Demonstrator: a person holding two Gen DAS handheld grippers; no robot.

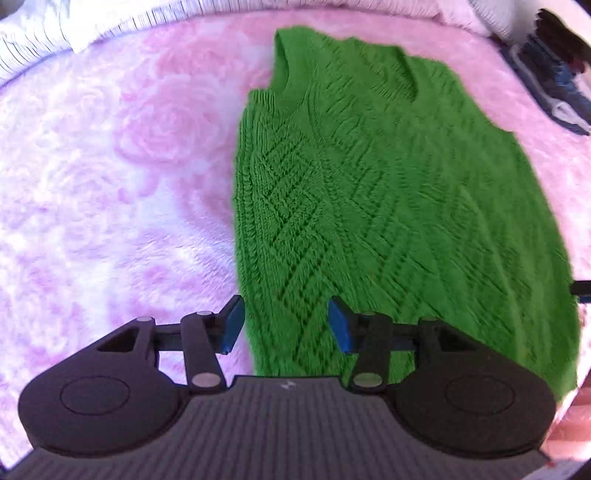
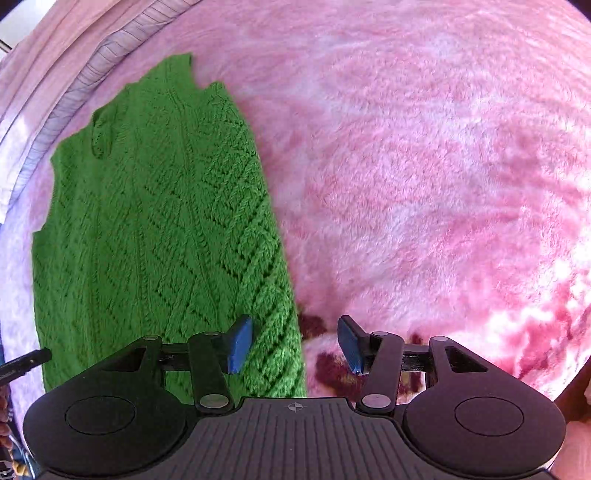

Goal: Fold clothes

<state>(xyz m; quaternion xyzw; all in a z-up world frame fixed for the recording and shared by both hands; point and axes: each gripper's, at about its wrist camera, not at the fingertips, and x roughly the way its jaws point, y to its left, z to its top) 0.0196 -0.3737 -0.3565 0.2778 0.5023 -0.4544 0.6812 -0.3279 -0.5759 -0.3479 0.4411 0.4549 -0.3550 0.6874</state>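
A green knitted sleeveless sweater lies flat on a pink fluffy blanket, neckline at the far end. In the left wrist view my left gripper hangs open over the sweater's near left edge, with nothing pinched between its blue pads. In the right wrist view the same sweater fills the left side. My right gripper stands open above its near right edge, left pad over the knit, right pad over the blanket. Neither gripper holds anything.
Striped white bedding runs along the blanket's far edge. A dark heap of clothes sits at the far right in the left wrist view. A dark tip of the other gripper shows at the right wrist view's left edge.
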